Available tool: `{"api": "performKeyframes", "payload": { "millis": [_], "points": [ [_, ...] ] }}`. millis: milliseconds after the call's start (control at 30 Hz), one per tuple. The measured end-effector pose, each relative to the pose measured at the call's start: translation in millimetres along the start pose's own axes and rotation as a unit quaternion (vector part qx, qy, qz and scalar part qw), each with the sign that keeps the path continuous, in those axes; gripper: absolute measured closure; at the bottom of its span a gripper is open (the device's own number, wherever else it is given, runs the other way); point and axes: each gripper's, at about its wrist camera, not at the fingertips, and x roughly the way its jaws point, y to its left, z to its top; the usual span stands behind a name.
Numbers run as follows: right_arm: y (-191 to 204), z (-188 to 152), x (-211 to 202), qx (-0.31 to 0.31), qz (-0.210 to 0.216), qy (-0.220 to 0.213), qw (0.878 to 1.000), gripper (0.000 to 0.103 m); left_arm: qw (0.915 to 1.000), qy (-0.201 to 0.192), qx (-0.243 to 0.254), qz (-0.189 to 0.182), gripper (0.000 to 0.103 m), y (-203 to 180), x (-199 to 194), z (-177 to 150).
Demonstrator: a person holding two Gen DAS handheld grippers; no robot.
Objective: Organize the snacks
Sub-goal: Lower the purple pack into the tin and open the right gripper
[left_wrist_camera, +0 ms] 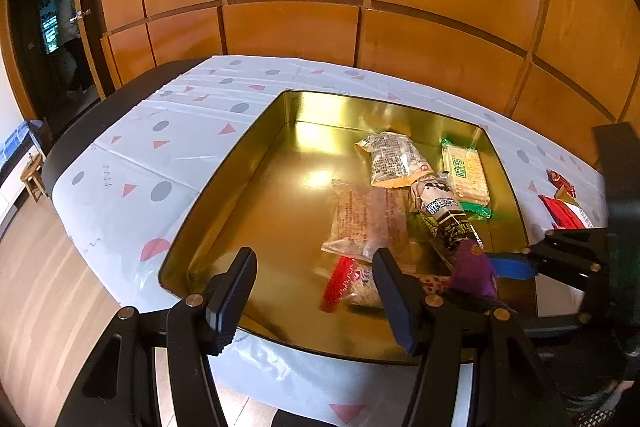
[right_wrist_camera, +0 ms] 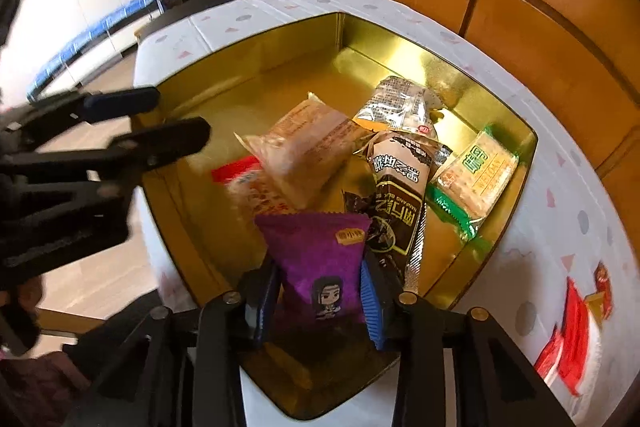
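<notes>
right gripper (right_wrist_camera: 320, 301): purple snack packet (right_wrist_camera: 320, 251) clamped over gold tin (right_wrist_camera: 256, 47) | left gripper (left_wrist_camera: 316, 291): held wide, empty

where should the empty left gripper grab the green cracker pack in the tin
Grip the green cracker pack across its narrow width, from above. It lies flat by the gold tin's far wall, so the long sides look most reachable for the left gripper.

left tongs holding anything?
No. The left tongs stand open over the gold tin with nothing between their pads.
</notes>
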Motion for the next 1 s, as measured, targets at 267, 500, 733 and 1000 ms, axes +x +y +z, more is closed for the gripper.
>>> {"api": "performKeyframes", "payload": {
  "millis": [267, 500, 733, 1000],
  "points": [
    [-0.5, -2.5, 6.1, 0.003, 0.000, 0.009, 1.000, 0.065, 1.0000, -0.006, -0.003, 0.004, 0.043, 1.8, -7.1, -0.5],
    [-6.4, -9.1, -6.4, 0.031, 0.020, -0.007, 0.999, 0.049, 1.0000, -0.008, -0.004, 0.003, 0.043, 3.6, -10.1, -2.2],
    [-14.0, -9.1, -25.7, 0.041, 0.024, -0.033, 0.998, 0.069, 0.9999, -0.010, -0.012, 0.001, 0.043, 7.6, -9.0, -2.5],
    [2.7, -3.7, 3.1, 0.010, 0.003, 0.006, 1.000, 0.085, 0.9999, -0.014, -0.009, 0.003, 0.043, 8.8, -10.2, -1.6]
  ]
}}
